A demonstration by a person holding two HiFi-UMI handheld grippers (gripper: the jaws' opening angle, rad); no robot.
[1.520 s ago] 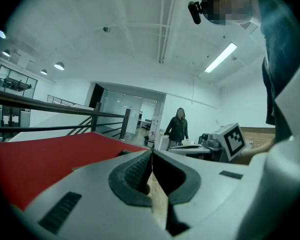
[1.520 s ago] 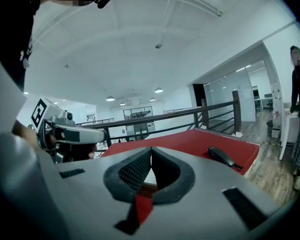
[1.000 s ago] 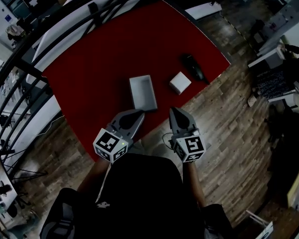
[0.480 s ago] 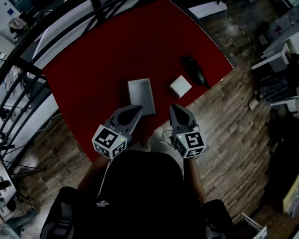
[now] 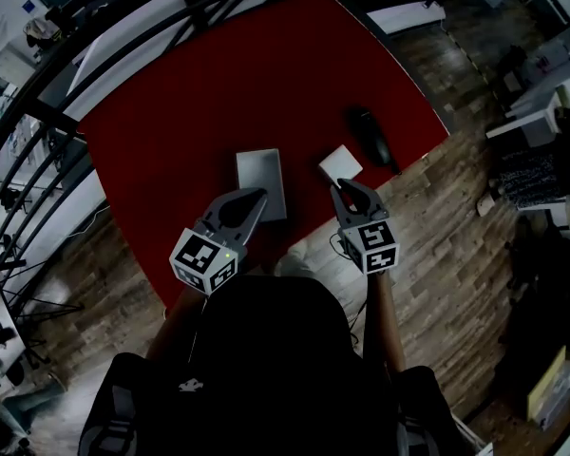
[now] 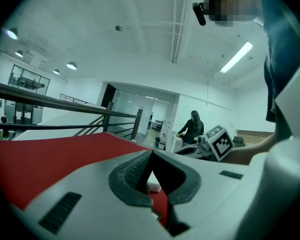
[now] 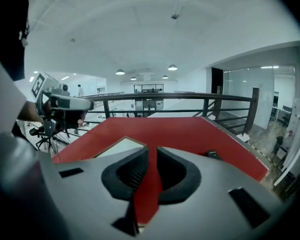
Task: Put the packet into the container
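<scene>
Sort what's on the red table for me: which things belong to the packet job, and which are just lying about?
Belongs to the job:
- white packet
- open container
- left gripper and right gripper, both shut, holding nothing

Just lying about:
- black device, beyond the packet near the table's edge; too small to identify
</scene>
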